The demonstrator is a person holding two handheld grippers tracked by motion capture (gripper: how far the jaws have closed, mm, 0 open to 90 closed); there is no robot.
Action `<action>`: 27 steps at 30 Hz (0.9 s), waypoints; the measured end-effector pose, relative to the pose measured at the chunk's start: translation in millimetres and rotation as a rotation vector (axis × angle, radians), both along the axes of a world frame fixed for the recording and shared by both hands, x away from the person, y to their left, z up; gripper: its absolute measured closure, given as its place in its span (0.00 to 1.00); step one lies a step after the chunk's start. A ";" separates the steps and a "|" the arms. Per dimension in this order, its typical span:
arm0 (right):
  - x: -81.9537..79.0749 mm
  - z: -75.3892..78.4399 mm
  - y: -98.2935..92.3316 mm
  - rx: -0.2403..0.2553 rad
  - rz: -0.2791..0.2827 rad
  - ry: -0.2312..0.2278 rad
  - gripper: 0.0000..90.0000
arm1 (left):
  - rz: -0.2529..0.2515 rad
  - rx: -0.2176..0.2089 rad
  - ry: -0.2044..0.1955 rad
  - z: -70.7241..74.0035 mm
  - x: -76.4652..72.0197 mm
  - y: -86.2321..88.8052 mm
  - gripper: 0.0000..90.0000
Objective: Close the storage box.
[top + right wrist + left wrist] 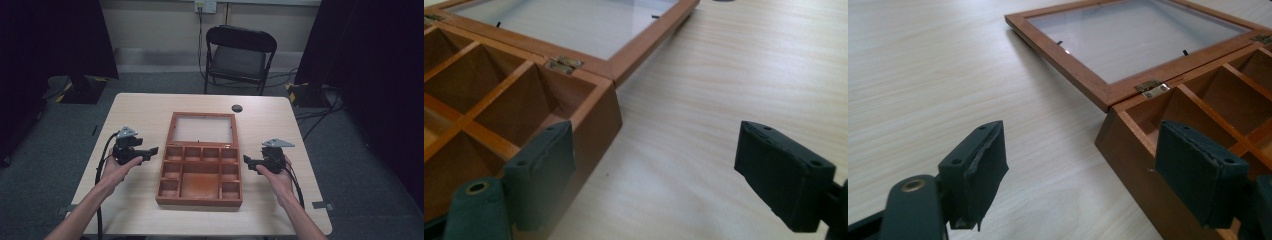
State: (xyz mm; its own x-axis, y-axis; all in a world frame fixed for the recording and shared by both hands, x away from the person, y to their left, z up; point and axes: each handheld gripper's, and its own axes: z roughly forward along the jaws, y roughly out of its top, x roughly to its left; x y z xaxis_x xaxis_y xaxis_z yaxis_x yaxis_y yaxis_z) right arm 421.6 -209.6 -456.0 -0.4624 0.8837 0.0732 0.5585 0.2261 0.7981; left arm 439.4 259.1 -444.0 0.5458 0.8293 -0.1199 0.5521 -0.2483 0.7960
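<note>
An open wooden box (199,201) with several compartments sits mid-table. Its glass-paned lid (172,130) lies flat behind it, joined by brass hinges (1153,89). My left gripper (152,152) is held just left of the box and points at its left wall, a small gap away. In the left gripper view the left gripper (1088,170) is open with nothing pressed between its pads, and the box corner (1128,150) lies just ahead. My right gripper (247,160) is level with the box's right side and apart from it. In the right gripper view the right gripper (663,172) is open over bare table beside the box wall (594,130).
A small black round disc (237,108) lies near the table's far edge. A black folding chair (239,55) stands beyond the table. Cables run on the floor at the right. Bare tabletop (135,115) lies on either side of the box.
</note>
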 end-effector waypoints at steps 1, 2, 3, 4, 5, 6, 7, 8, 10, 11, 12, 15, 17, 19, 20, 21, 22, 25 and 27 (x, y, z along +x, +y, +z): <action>2.3 1.1 2.1 -0.003 0.004 -0.006 0.18 | 0.000 0.001 -0.007 0.5 2.7 -1.7 0.22; 4.6 2.0 4.3 0.005 0.006 -0.007 0.18 | 0.017 -0.004 -0.019 0.8 4.3 -2.8 0.23; 4.6 2.0 4.3 0.005 0.006 -0.007 0.18 | 0.017 -0.004 -0.019 0.8 4.3 -2.8 0.23; 11.0 3.6 9.9 0.008 0.019 -0.005 0.18 | 0.000 -0.009 0.005 1.3 10.7 -5.5 0.22; 12.9 3.9 12.1 0.010 0.016 -0.008 0.18 | 0.000 -0.009 0.005 1.3 10.7 -5.5 0.22; 17.0 4.5 15.5 0.008 0.022 -0.004 0.18 | 0.001 -0.005 0.009 1.9 16.2 -10.2 0.22; 20.5 5.1 18.2 0.011 0.029 0.003 0.18 | 0.000 0.000 0.009 2.4 18.3 -11.6 0.22; 23.1 5.7 20.6 0.012 0.031 0.007 0.18 | -0.011 0.004 0.022 3.3 22.0 -13.8 0.22; 29.0 8.4 26.1 0.015 0.037 -0.002 0.18 | -0.017 -0.003 0.026 5.4 27.9 -17.9 0.21; 31.9 10.1 28.4 0.031 0.039 -0.004 0.18 | -0.019 0.000 0.023 6.8 31.0 -19.8 0.21; 35.1 11.8 30.2 0.050 0.040 -0.002 0.19 | -0.025 -0.004 0.028 8.4 34.5 -21.7 0.21; 43.9 14.1 38.6 0.048 0.041 -0.021 0.20 | -0.023 -0.015 0.026 12.9 43.8 -26.8 0.21; 52.0 14.2 43.0 0.053 0.050 -0.013 0.20 | -0.015 -0.028 0.024 15.8 51.2 -27.9 0.21; 60.0 15.1 47.4 0.051 0.048 -0.020 0.19 | -0.013 -0.057 0.035 15.8 57.2 -28.2 0.21; 64.2 15.7 49.4 0.053 0.046 -0.015 0.19 | -0.013 -0.063 0.039 14.7 60.0 -28.4 0.21; 68.4 16.3 51.2 0.055 0.050 -0.014 0.18 | -0.001 -0.067 0.037 12.5 62.1 -28.8 0.21; 72.4 16.3 53.2 0.056 0.055 -0.015 0.17 | 0.003 -0.072 0.039 9.7 64.1 -28.9 0.21; 82.8 11.5 55.4 0.053 0.051 -0.011 0.16 | -0.005 -0.086 0.095 -1.1 69.6 -30.2 0.21; 88.6 4.0 55.0 0.056 0.035 0.010 0.16 | -0.004 -0.082 0.111 -6.6 70.7 -32.7 0.20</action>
State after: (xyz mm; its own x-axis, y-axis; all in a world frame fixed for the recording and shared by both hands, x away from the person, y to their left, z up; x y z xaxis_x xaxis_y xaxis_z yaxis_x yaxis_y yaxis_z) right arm 510.2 -154.5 -451.9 -0.4917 0.8614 0.1270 0.5588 0.2003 0.8048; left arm 510.1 226.4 -450.6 0.5287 0.8121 -0.2470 0.6367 -0.1870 0.7481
